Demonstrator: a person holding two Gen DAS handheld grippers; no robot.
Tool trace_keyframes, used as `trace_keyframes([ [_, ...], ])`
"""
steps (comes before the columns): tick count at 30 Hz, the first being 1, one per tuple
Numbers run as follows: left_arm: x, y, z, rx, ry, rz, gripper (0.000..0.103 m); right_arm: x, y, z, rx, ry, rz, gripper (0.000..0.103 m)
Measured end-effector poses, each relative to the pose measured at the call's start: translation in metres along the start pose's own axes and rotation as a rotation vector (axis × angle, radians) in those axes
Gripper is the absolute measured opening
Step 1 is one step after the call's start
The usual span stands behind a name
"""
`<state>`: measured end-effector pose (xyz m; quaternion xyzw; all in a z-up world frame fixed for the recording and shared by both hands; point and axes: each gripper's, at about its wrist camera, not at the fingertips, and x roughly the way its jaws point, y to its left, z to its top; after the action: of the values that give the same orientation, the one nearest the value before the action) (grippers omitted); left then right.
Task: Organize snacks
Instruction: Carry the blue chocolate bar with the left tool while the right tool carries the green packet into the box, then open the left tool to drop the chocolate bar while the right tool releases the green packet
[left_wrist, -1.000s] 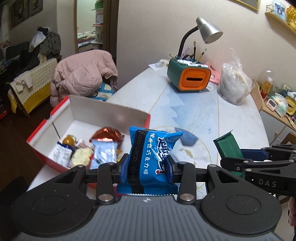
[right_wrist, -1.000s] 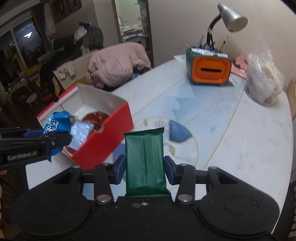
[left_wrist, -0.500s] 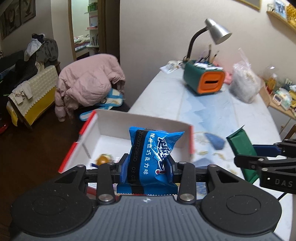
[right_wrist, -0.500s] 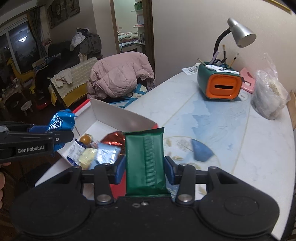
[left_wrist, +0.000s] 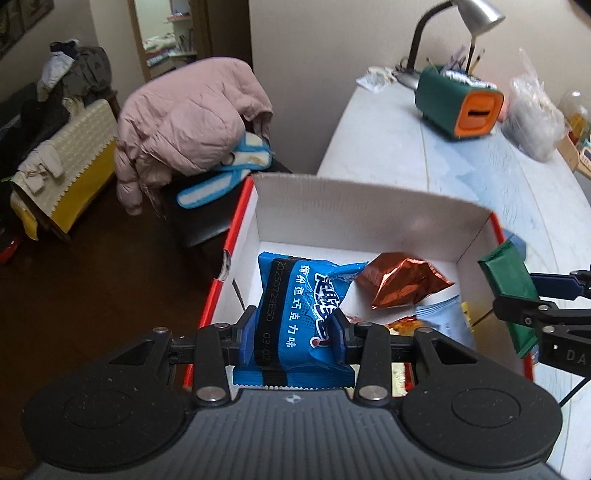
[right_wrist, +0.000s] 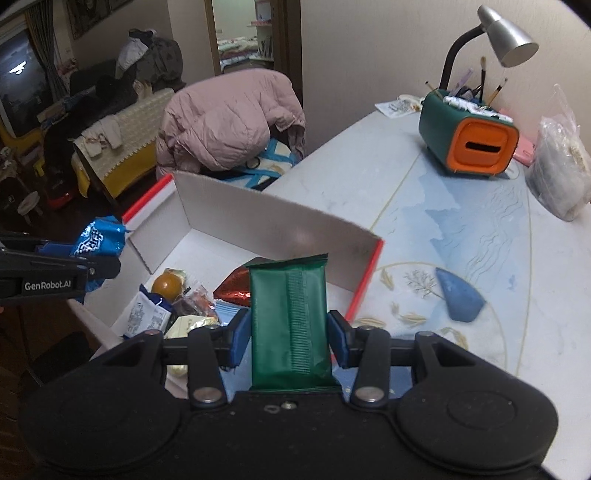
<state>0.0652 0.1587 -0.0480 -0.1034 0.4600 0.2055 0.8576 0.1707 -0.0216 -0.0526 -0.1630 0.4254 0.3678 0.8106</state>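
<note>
Placement step in hand. Left gripper (left_wrist: 295, 328) jaws pinching blue snack packet (left_wrist: 299, 314); right gripper (right_wrist: 288, 336) jaws pinching green wafer packet (right_wrist: 289, 325). Red cardboard box (right_wrist: 258, 225) directly ahead of both. Next: lower, then spread jaws.

We see bare white floor along the far side of the box (left_wrist: 369, 206), behind its upright far wall. Loose snacks (right_wrist: 173, 299) crowd its near end. A blue wedge (right_wrist: 460, 297) lies on the open worktop (right_wrist: 535, 302) beside it.
</note>
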Motion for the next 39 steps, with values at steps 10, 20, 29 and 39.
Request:
trace_keyframes([
  [10,0.038,-0.013,-0.007,0.075,0.074,-0.063,0.039,0.032,0.012,-0.002,0.02,0.056,-0.02,0.044],
  [20,0.055,-0.024,-0.019,0.109,0.123,-0.075,0.04,0.038,0.014,-0.007,0.02,0.077,-0.017,0.044],
  [29,0.039,-0.016,-0.02,0.078,0.086,-0.105,0.056,0.031,0.013,-0.009,0.03,0.048,0.003,0.044],
  [39,-0.011,-0.014,-0.018,0.066,-0.037,-0.139,0.071,-0.013,0.017,-0.012,0.035,-0.08,0.04,0.052],
])
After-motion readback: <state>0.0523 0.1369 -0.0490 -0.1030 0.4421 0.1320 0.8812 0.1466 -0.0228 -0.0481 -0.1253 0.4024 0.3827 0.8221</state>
